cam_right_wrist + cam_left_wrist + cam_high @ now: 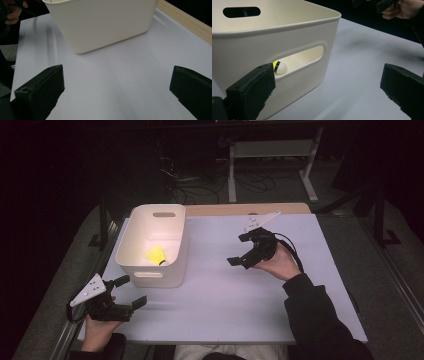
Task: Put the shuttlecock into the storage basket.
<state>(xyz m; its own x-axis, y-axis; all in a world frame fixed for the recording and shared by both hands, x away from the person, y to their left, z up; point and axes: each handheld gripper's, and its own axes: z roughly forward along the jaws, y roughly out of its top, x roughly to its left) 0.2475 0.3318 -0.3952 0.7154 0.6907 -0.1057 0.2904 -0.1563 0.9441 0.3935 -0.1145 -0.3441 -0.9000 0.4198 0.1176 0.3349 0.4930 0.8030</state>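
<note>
A cream plastic bin (134, 249) with handle slots stands on the white table (240, 295) at the left. Inside it lies a yellow shuttlecock (156, 254); its white cork tip with a black band shows through the near handle slot in the left gripper view (279, 67). My left gripper (132, 291) is held open at the front left corner, just short of the bin (294, 35), with nothing between its jaws (327, 85). My right gripper (238, 249) is open and empty too, right of the bin and facing the bin's side wall (105, 22) across bare tabletop (117, 87).
A wooden strip (240, 209) runs along the table's far edge (185, 20). Beyond it the floor holds cables and a white frame (270, 150). The other hand with its gripper appears far off in each gripper view (402, 8) (12, 12).
</note>
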